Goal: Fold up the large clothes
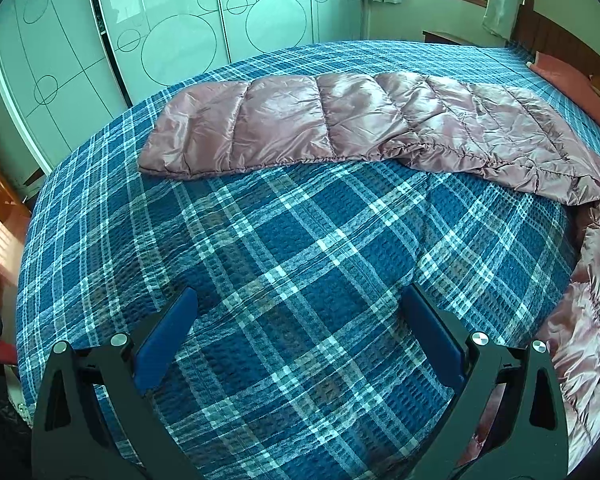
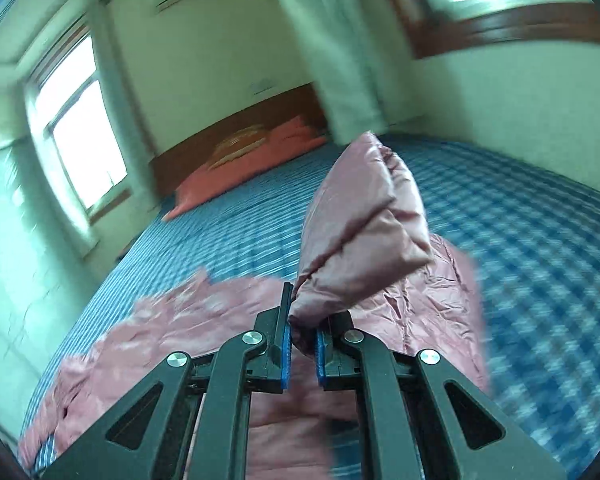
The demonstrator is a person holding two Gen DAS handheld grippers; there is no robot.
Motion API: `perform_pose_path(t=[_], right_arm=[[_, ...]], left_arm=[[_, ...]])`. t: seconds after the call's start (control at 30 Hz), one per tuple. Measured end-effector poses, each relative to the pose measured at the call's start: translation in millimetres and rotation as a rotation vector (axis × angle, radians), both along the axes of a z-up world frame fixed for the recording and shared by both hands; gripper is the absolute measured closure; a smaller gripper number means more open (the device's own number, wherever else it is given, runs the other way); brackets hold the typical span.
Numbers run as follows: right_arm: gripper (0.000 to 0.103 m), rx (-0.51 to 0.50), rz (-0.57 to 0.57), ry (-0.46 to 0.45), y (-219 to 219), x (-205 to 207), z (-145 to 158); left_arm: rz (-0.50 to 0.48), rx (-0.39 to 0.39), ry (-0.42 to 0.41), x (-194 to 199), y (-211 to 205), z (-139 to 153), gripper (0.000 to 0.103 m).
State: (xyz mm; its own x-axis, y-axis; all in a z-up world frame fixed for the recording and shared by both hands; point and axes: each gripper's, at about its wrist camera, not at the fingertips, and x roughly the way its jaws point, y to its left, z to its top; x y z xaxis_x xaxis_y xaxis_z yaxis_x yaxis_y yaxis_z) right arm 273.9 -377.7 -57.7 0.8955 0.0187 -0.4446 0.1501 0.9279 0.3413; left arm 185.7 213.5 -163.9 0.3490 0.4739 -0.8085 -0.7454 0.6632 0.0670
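On the blue plaid bedspread (image 1: 300, 248) lies a pink quilted jacket (image 1: 340, 124), one sleeve stretched flat with its long axis running side to side across the bed, cuff end toward the wardrobe doors (image 1: 172, 20). The body of the jacket trails off toward the right edge of the left view. Right gripper (image 2: 303, 340): jaws clamped on a bunched end of the jacket (image 2: 364, 232), lifted clear of the bed and standing upward, probably to carry it over for a fold. Background there is blurred. Left gripper (image 1: 300, 336): jaws apart, nothing between them, poised above bare bedspread short of the sleeve, likely waiting to pin or take an edge.
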Motion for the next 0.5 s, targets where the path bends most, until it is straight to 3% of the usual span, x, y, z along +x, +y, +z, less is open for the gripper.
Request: perform_pose_path(t=[0.17, 0.3, 0.5], right_arm=[[0.094, -0.055, 0.204, 0.049, 114.1, 45.7, -10.4], [0.094, -0.091, 0.330, 0.120, 181.3, 74.8, -31.8], [0.094, -0.108, 0.447, 0.219, 248.1, 78.5, -72.1]], left_arm=[[0.000, -0.007, -0.011, 1.1, 2.1, -1.0, 0.002], [0.000, -0.008, -0.013, 0.0, 3.8, -1.3, 0.002], [0.000, -0.008, -0.016, -0.9, 5.1, -2.3, 0.002]])
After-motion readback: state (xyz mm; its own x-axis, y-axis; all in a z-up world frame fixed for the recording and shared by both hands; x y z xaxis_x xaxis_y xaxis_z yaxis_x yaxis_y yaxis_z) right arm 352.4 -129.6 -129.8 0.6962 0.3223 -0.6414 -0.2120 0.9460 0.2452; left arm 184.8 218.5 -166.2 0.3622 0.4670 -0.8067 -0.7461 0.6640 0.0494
